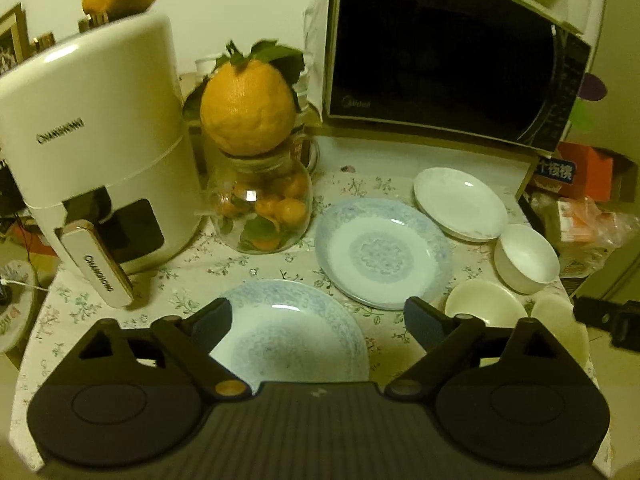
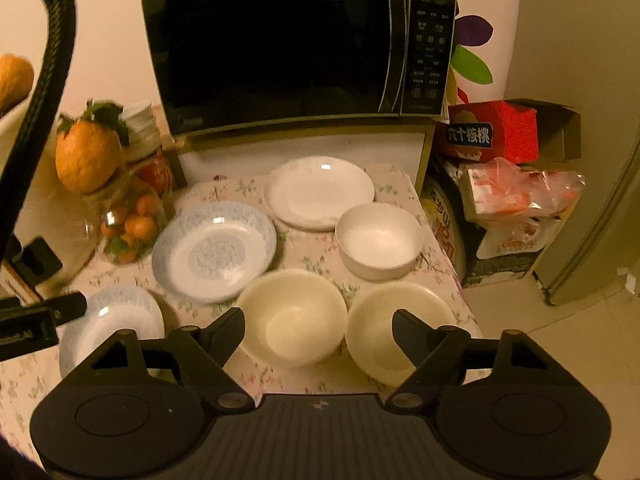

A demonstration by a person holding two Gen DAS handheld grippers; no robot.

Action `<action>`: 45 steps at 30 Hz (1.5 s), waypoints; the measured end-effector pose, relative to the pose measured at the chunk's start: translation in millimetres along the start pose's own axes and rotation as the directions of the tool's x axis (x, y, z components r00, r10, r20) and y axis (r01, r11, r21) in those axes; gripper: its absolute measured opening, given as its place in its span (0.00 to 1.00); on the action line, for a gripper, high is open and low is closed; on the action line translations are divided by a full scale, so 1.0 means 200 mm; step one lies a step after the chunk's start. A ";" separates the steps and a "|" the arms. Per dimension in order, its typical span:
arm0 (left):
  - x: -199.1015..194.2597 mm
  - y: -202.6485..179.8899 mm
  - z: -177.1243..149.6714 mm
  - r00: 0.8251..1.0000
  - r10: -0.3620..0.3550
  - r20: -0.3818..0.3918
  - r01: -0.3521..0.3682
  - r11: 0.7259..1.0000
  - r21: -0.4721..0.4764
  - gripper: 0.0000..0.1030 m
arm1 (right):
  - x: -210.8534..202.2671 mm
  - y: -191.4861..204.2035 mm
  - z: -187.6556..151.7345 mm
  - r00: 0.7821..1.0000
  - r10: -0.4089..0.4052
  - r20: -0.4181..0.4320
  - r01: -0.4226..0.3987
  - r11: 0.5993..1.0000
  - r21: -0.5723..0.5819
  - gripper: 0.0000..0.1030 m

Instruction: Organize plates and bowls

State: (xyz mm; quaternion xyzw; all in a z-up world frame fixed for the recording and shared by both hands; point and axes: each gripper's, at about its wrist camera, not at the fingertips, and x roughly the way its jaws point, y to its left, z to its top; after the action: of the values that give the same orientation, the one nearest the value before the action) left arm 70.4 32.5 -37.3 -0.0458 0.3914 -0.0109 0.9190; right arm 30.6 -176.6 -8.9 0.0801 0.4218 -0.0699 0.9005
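Note:
On the flowered tablecloth lie two blue-patterned plates, a near one (image 1: pixel 288 332) (image 2: pixel 116 316) and a farther one (image 1: pixel 384 252) (image 2: pixel 216 250), and a white plate (image 1: pixel 460 204) (image 2: pixel 320 192) at the back. A white bowl (image 1: pixel 526 258) (image 2: pixel 380 240) and two cream bowls, one (image 1: pixel 486 304) (image 2: pixel 294 316) left of the other (image 1: pixel 564 328) (image 2: pixel 384 328), stand on the right. My left gripper (image 1: pixel 316 316) is open and empty above the near blue plate. My right gripper (image 2: pixel 318 324) is open and empty above the two cream bowls.
A microwave (image 2: pixel 296 48) stands at the back. A white air fryer (image 1: pixel 92 148) and a glass jar of oranges (image 1: pixel 264 200) topped by a large citrus stand on the left. Boxes and bags (image 2: pixel 512 172) crowd the right, beyond the table's edge (image 2: pixel 460 280).

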 end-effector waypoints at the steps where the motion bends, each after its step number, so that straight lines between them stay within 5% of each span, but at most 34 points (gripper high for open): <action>1: 0.01 0.01 0.01 1.000 -0.008 0.000 0.008 1.000 -0.007 0.87 | 0.02 -0.01 0.02 1.000 0.003 0.002 -0.004 1.000 0.014 0.76; 10: 0.13 0.21 0.03 0.996 0.086 -0.019 -0.086 0.996 -0.017 0.80 | 0.17 0.11 0.03 0.987 0.148 -0.069 -0.147 0.989 0.026 0.76; 15: 0.21 0.40 -0.01 0.985 0.145 -0.092 -0.150 0.987 -0.050 0.63 | 0.29 0.30 -0.04 0.931 0.296 -0.214 -0.296 0.955 0.034 0.69; 19: 0.30 0.49 -0.05 0.974 0.175 -0.146 -0.182 0.983 -0.032 0.56 | 0.40 0.41 -0.10 0.905 0.318 -0.283 -0.319 0.947 0.043 0.63; 30: 0.48 0.63 -0.14 0.975 0.066 -0.212 -0.087 0.992 -0.090 0.45 | 0.64 0.53 -0.17 0.914 0.265 -0.307 -0.264 0.964 0.046 0.60; 37: 0.52 0.60 -0.19 0.975 -0.024 -0.223 0.009 0.998 -0.066 0.24 | 0.71 0.58 -0.19 0.913 0.254 -0.319 -0.257 0.966 0.034 0.39; 41: 0.51 0.58 -0.18 0.977 -0.021 -0.214 0.009 0.999 -0.053 0.22 | 0.72 0.60 -0.20 0.901 0.280 -0.331 -0.284 0.958 0.037 0.10; 45: 0.50 0.63 -0.18 0.974 -0.058 -0.221 0.038 0.995 -0.094 0.15 | 0.72 0.61 -0.20 0.901 0.278 -0.332 -0.288 0.957 0.019 0.09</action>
State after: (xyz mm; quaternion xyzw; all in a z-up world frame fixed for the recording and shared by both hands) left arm 110.9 148.7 -145.2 -0.0946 0.4912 -0.0207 0.8657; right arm 115.2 -58.5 -133.8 0.1373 0.5520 0.0824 0.8183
